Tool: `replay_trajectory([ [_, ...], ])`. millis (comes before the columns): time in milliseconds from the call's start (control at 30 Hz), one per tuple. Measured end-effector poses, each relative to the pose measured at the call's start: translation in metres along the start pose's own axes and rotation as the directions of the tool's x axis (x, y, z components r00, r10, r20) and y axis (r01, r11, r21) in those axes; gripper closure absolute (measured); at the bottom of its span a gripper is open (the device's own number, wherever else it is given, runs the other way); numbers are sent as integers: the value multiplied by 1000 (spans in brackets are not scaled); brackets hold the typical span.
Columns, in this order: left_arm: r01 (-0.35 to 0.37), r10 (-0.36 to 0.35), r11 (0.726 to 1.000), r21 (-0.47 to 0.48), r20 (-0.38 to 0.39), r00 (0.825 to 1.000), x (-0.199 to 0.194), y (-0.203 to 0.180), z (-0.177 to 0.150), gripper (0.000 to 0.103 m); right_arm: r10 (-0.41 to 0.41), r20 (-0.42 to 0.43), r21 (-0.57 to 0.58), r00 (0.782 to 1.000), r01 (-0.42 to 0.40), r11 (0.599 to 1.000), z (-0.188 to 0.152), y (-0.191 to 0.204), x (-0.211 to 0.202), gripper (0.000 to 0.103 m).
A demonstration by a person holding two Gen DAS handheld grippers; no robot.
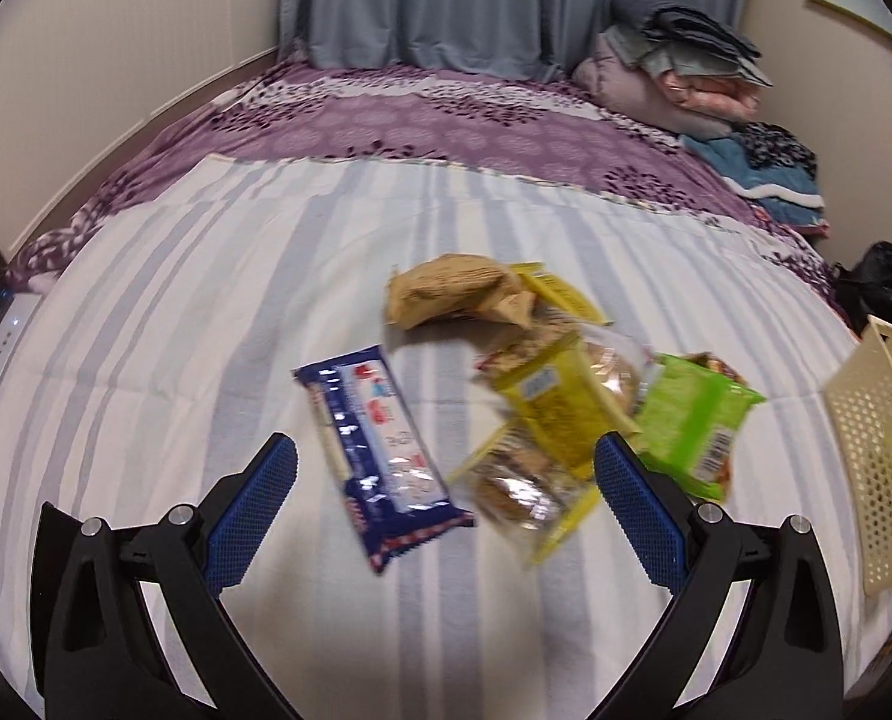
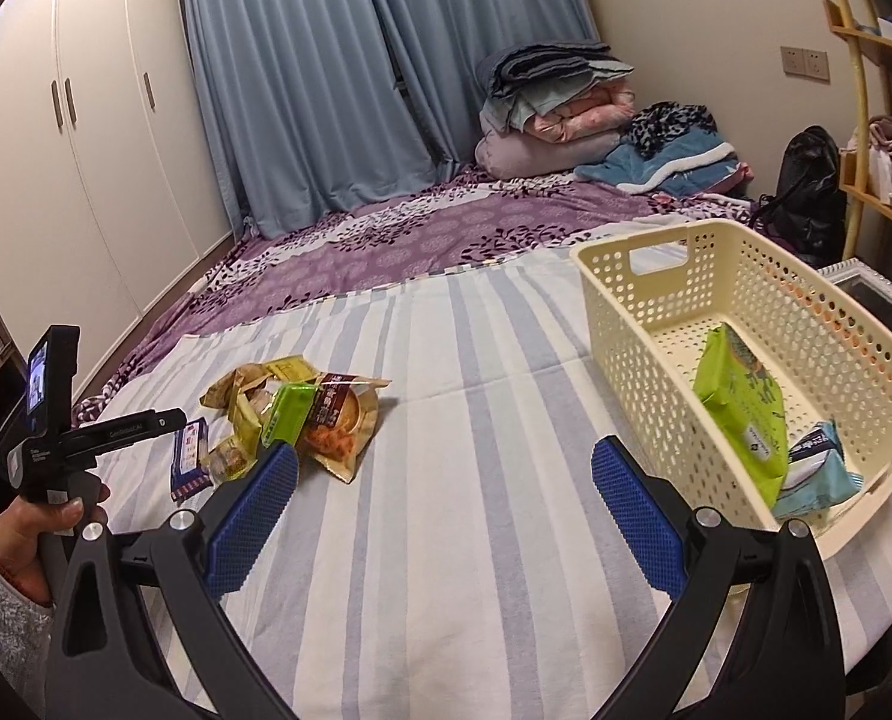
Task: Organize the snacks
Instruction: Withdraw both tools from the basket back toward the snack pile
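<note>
A cream perforated basket is set on the striped bed cover. Inside it, a green packet is propped upright against a pale blue packet. Well to the basket's left, a loose pile is seen: a dark blue wrapper lying flat, yellow packets, a tan bag and a green pack.
</note>
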State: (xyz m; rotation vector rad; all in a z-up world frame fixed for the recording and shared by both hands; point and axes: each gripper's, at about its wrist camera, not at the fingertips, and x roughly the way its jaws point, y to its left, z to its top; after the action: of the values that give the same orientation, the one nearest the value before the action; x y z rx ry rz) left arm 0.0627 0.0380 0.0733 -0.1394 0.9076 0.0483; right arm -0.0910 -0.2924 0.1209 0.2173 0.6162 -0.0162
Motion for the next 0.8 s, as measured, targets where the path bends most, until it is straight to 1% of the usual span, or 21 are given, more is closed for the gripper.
replay_trajectory([
  [200, -58, 58, 998, -33, -17, 998, 29, 20, 2, 2, 11, -29, -8, 1000, -11, 1000, -4, 4, 12, 5],
  [267, -65, 64, 997, -37, -17, 998, 35, 24, 1, 3, 13, -38, -8, 999, -14, 1000, -5, 3, 16, 5],
  [300, -73, 73, 997, -37, -20, 997, 40, 26, 2, 7, 15, -44, -7, 999, -16, 1000, -5, 4, 18, 5],
  [333, -74, 73, 997, -38, -24, 997, 43, 26, 2, 15, 17, -49, -7, 999, -17, 1000, -6, 5, 20, 5],
  [433, -79, 76, 996, -48, -47, 996, 56, 29, 2, 26, 22, -64, -10, 998, -22, 1000, -9, 8, 27, 5],
  [500, -83, 81, 995, -47, -54, 995, 62, 31, 2, 28, 23, -71, -17, 997, -24, 1000, -10, 10, 30, 5],
  [633, -90, 88, 995, -37, -70, 994, 73, 31, 1, 31, 31, -91, -29, 995, -34, 999, -14, 16, 39, 5],
  [767, -79, 77, 997, -20, -72, 994, 80, 31, -1, 35, 45, -112, -41, 993, -50, 998, -16, 25, 50, 5],
  [800, -78, 76, 997, -15, -66, 995, 80, 30, -2, 39, 50, -117, -46, 992, -56, 997, -16, 28, 53, 5],
])
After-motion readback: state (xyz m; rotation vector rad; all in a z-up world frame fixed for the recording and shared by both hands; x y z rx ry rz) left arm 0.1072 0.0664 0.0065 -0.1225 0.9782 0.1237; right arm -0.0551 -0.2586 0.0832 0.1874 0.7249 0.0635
